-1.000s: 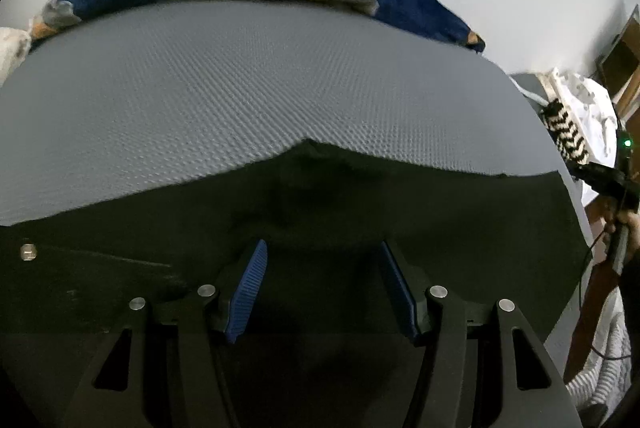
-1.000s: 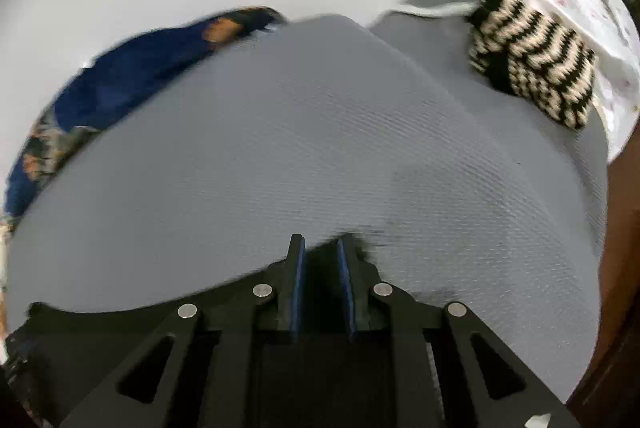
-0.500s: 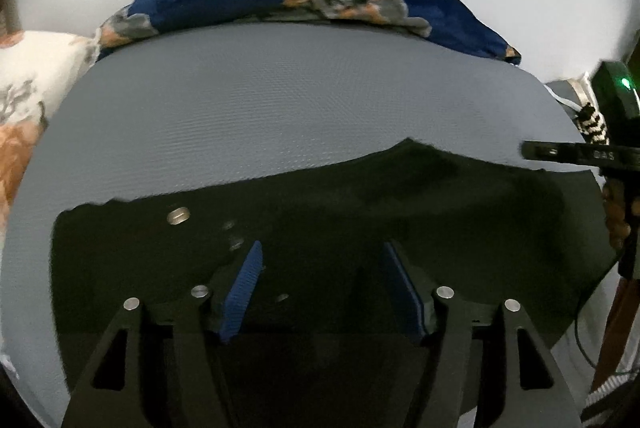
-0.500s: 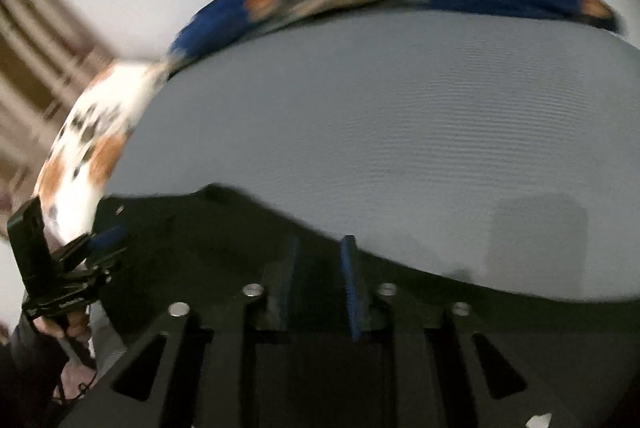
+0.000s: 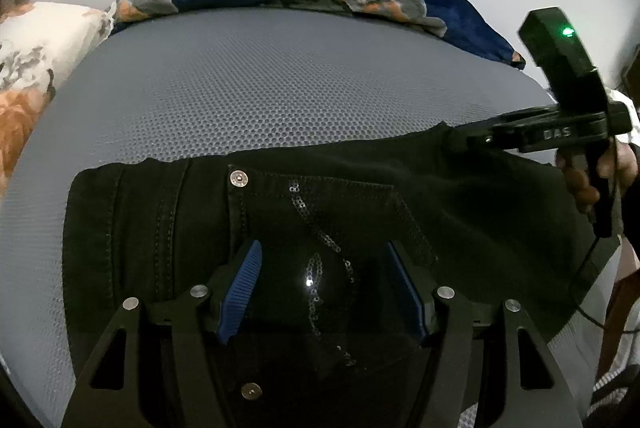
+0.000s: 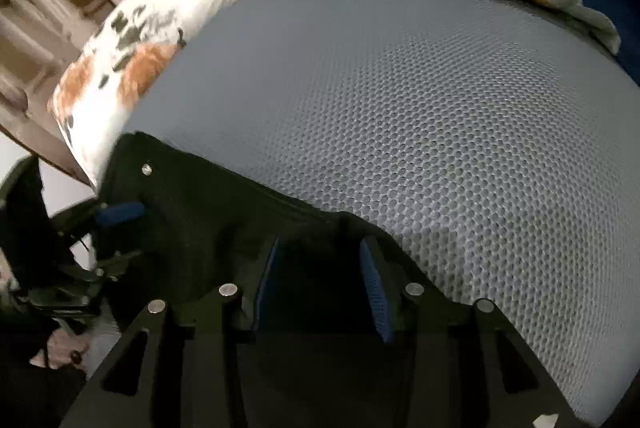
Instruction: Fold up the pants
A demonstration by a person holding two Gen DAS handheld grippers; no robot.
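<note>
The left gripper (image 5: pixel 320 288) stays spread wide over the one pair of black pants (image 5: pixel 480 211), low in frame. The right gripper (image 6: pixel 320 284), pinched shut a second ago, now gapes over the pants' upper edge. Behind lie one grey mattress (image 5: pixel 260 79), two pillows.
</note>
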